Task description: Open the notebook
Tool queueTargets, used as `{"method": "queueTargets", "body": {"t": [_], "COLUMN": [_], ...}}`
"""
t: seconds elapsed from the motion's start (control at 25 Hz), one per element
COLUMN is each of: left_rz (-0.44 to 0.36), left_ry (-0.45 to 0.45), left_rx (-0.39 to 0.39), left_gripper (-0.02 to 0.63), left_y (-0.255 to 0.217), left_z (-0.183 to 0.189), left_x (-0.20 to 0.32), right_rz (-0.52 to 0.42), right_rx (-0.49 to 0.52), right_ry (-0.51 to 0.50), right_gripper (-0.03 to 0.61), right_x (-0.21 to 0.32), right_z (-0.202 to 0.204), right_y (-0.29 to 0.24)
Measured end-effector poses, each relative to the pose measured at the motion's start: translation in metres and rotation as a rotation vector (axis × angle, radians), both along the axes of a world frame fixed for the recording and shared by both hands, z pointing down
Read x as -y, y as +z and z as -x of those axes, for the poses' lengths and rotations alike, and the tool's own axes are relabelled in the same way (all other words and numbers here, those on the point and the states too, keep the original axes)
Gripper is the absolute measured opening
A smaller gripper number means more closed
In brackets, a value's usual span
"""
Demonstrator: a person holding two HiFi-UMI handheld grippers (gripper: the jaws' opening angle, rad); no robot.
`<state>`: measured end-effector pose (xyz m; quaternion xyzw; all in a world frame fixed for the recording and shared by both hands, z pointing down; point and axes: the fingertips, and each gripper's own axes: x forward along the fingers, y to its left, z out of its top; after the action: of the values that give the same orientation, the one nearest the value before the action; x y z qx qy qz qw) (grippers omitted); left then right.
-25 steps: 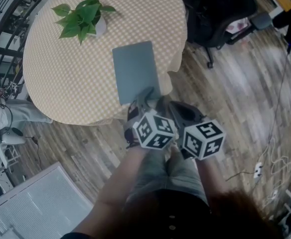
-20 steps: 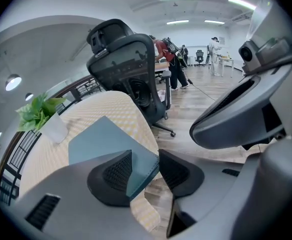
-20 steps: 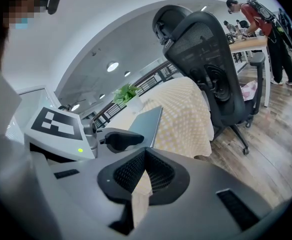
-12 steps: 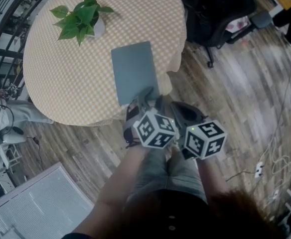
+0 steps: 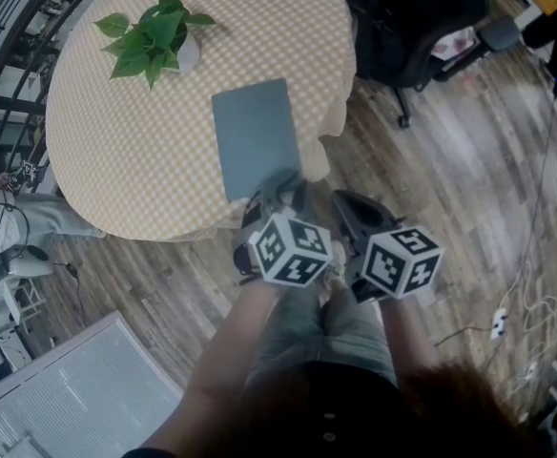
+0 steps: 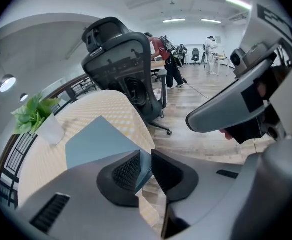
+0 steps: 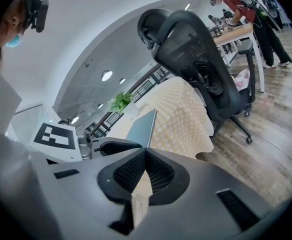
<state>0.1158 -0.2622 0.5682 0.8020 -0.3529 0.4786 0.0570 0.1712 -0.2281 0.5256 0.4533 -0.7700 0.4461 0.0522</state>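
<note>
Change: the jaws of the left gripper [image 6: 146, 156] have just been closing, with the near corner of the notebook [image 5: 257, 136] between them. The marker cube of the right gripper [image 7: 144, 154] has rolled a little to the side. The notebook itself has not shifted.
Meaning for the task: in my judgement this is the grasp on the cover. The lifting is not yet begun and the notebook is closed.
Table [image 5: 116, 141]: round, under a yellow checked cloth that hangs over the edge.
Office chair [image 5: 402, 17]: black, on the wooden floor beside the table, not involved.
Notebook: grey-blue, flat on the cloth, its short side at the table edge closest to the person.
Plant [image 5: 150, 36]: green leaves in a white pot, well apart from the notebook, on the far side of it.
Left gripper: a narrow gap remains between the pads; the cover's corner is inside it, but I do not see the pads pressing on it.
Right gripper: jaws are together at the tips, nothing between them; it waits just beside the left one.
Writing: none can be read. The cover is plain, and the cubes carry only black-and-white square markers.
</note>
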Motion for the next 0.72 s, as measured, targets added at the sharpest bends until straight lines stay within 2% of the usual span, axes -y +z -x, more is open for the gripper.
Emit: {"method": "queueTargets", "body": {"t": [0.16,0.28,0.52,0.72], "left_rz": [0.056,0.070,0.111,0.127], "left_ry": [-0.033,-0.050,-0.119,-0.212], "left_rx": [-0.074,-0.116,-0.244,-0.340], "left_gripper": [0.060,0.048,0.034,0.031], "left_y": [-0.001,-0.004,-0.009,-0.018], "left_z": [0.000,0.001,0.003,0.005], "left_x": [0.000,0.000,0.000,0.002], "right_rz": [-0.001,0.000,-0.009,-0.023], "right_rx": [0.021,0.045,0.047,0.042], "right_ry": [-0.007,-0.015,-0.044,-0.070], "right_gripper": [0.011,0.011,0.011,0.011], "right_x": [-0.001,-0.002,-0.002,-0.002], "right_z": [0.003,0.006,0.013,0.019], "right_y": [-0.003,-0.006,-0.010,-0.015]}}
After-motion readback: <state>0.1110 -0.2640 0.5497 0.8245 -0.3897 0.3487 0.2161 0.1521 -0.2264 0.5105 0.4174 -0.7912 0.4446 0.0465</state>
